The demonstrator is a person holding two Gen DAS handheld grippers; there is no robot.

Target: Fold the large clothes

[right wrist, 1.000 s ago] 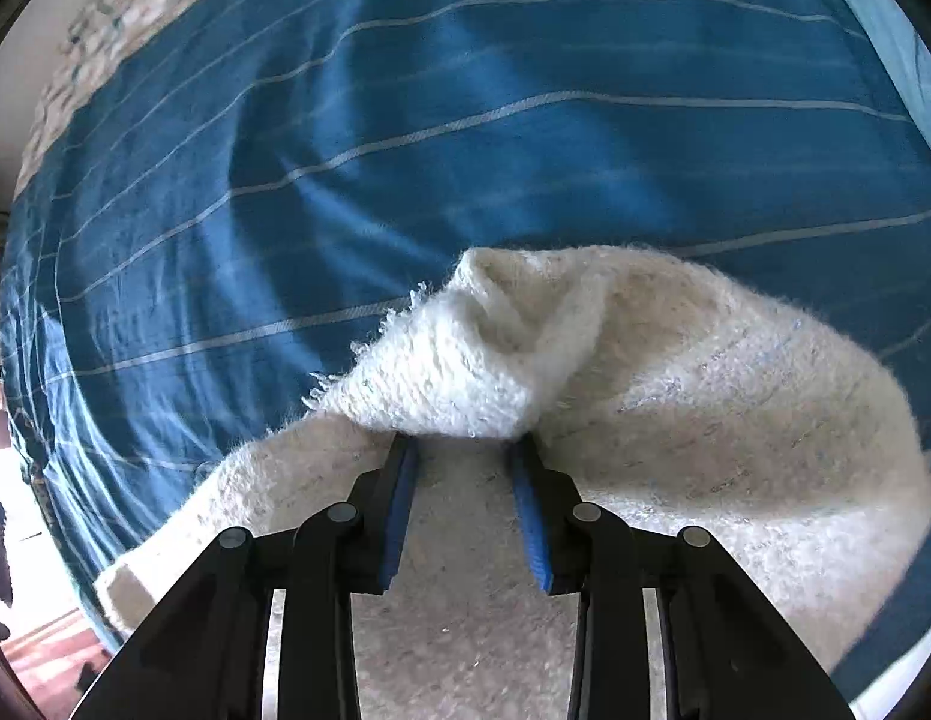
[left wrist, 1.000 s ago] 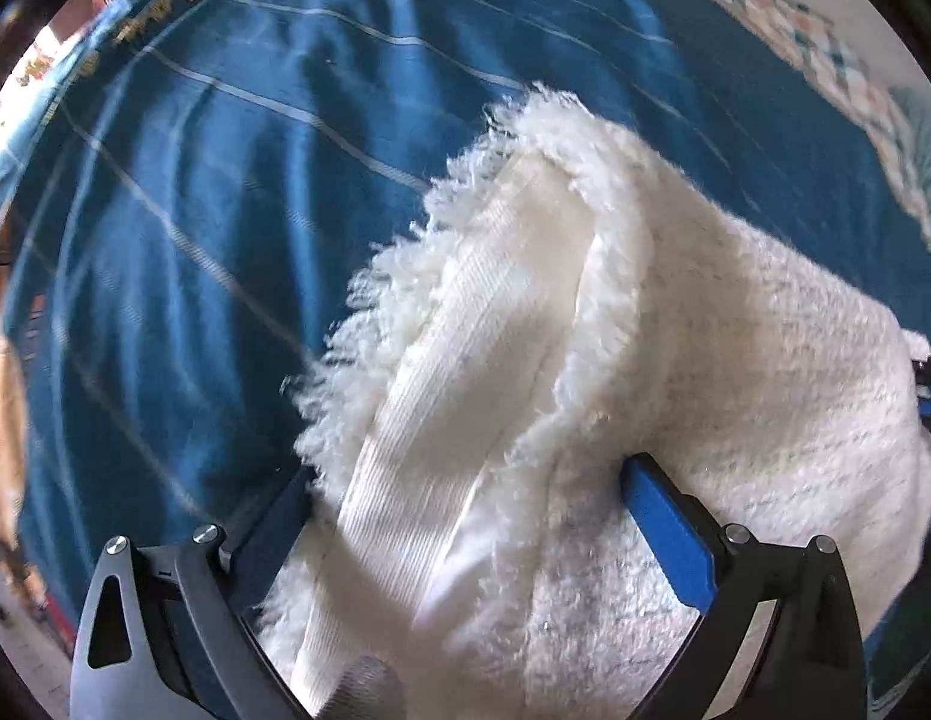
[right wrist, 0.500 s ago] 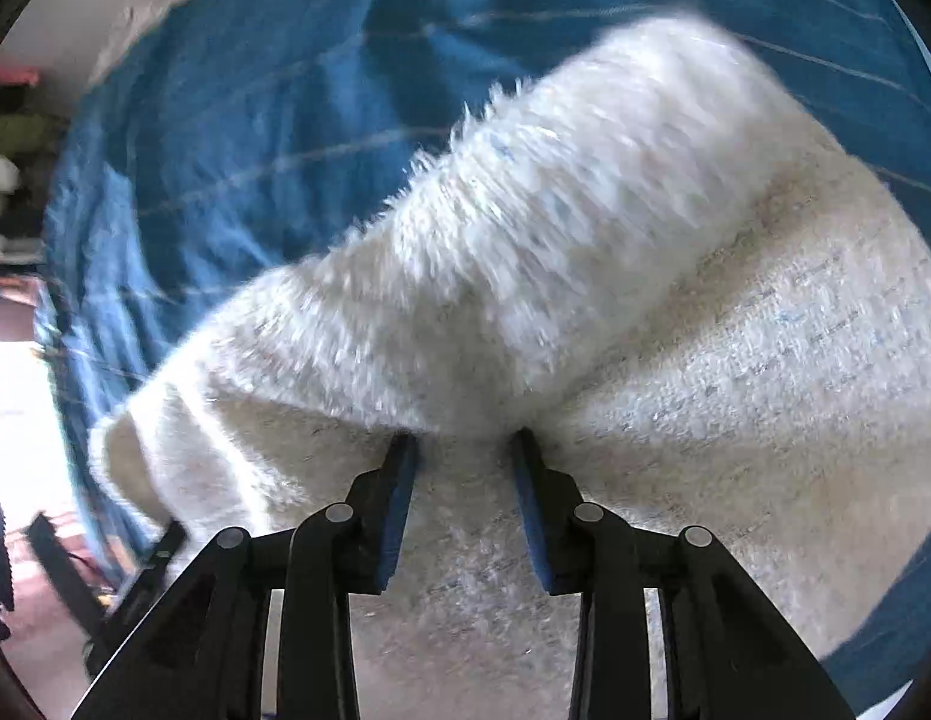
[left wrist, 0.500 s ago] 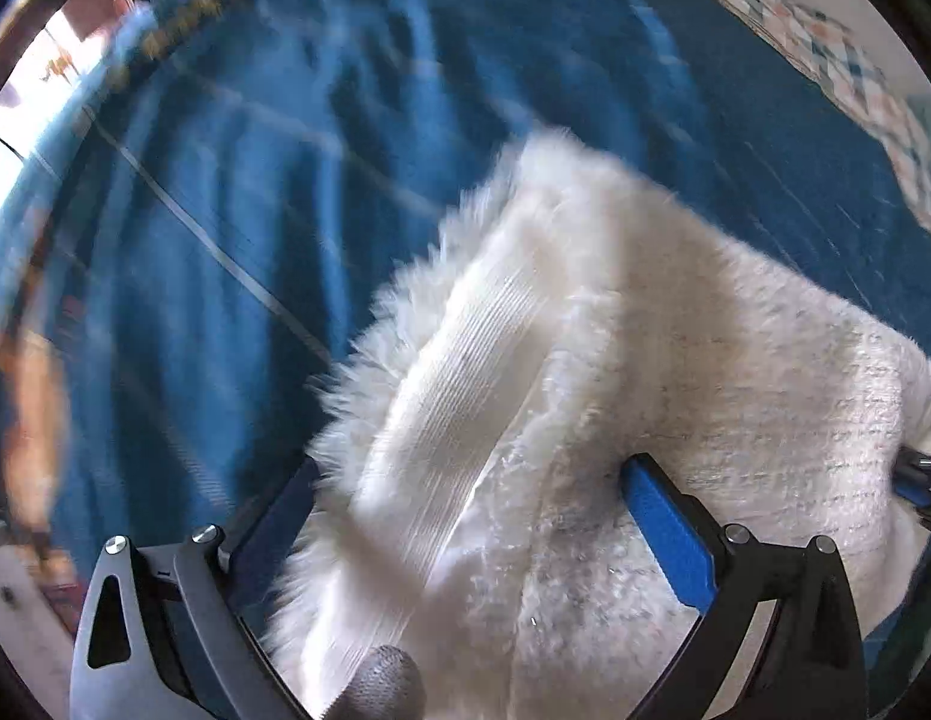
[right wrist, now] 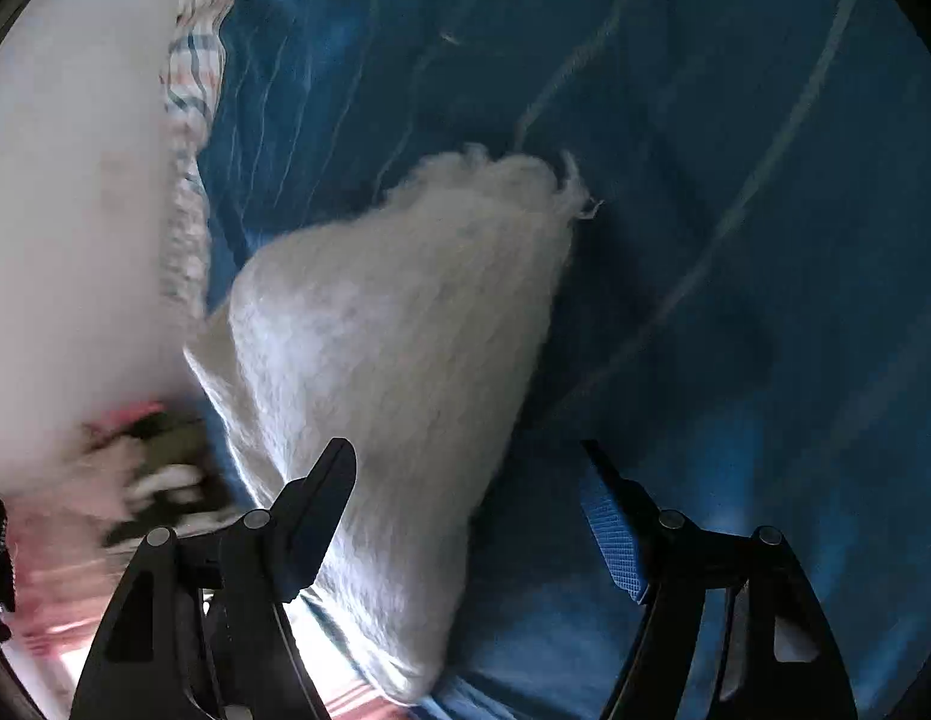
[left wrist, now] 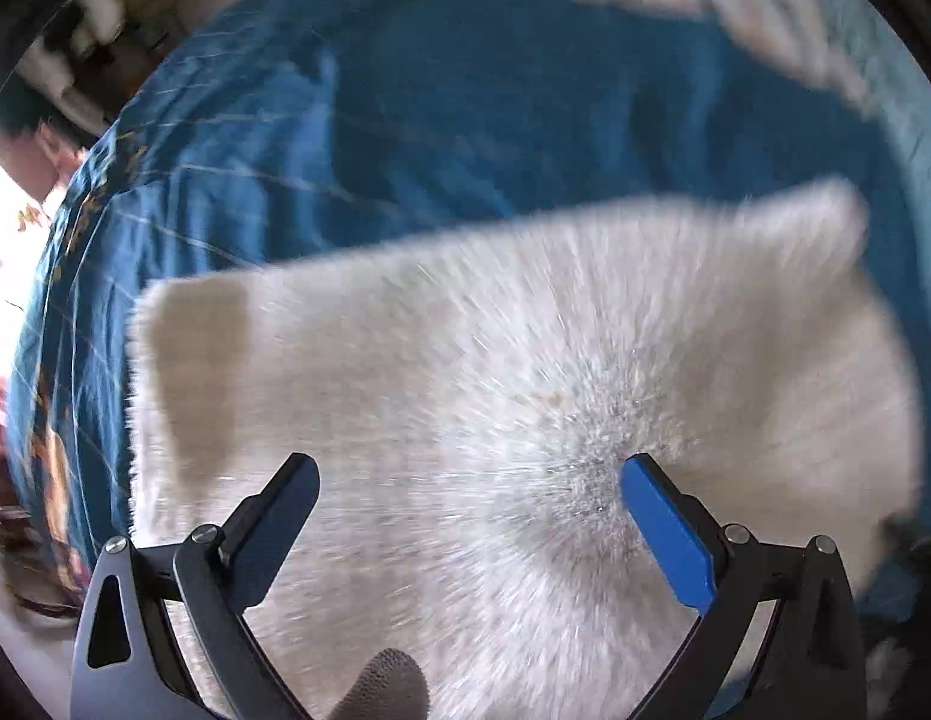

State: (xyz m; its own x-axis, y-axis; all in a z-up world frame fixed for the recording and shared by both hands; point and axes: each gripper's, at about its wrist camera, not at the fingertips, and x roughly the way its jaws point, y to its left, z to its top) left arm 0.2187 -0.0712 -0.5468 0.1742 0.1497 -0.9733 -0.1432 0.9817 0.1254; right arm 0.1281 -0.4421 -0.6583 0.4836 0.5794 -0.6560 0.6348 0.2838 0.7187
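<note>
Across the lower frame, a soft, light, fluffy white sweater (left wrist: pixel 495 396) lies on the blue bed (left wrist: pixel 465 120); left tool (left wrist: pixel 465 480) released, right tool (right wrist: pixel 465 474) opening, sweater between, ungripped; hem edges likely grip best.

The left tool (left wrist: pixel 468 495) points steeply down with jaws spread wide, while the right tool's (right wrist: pixel 468 480) jaws are opening.

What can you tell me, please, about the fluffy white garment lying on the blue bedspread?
The white garment is a thick, fuzzy knit with long loose fibres along its edges. In the left wrist view it lies spread across the blue striped bedspread, motion-blurred, filling the space under the wide-open left tongs. In the right wrist view a bunched lobe rises from the bedspread between the opening right tongs, whose pads are not pressing on it.
</note>
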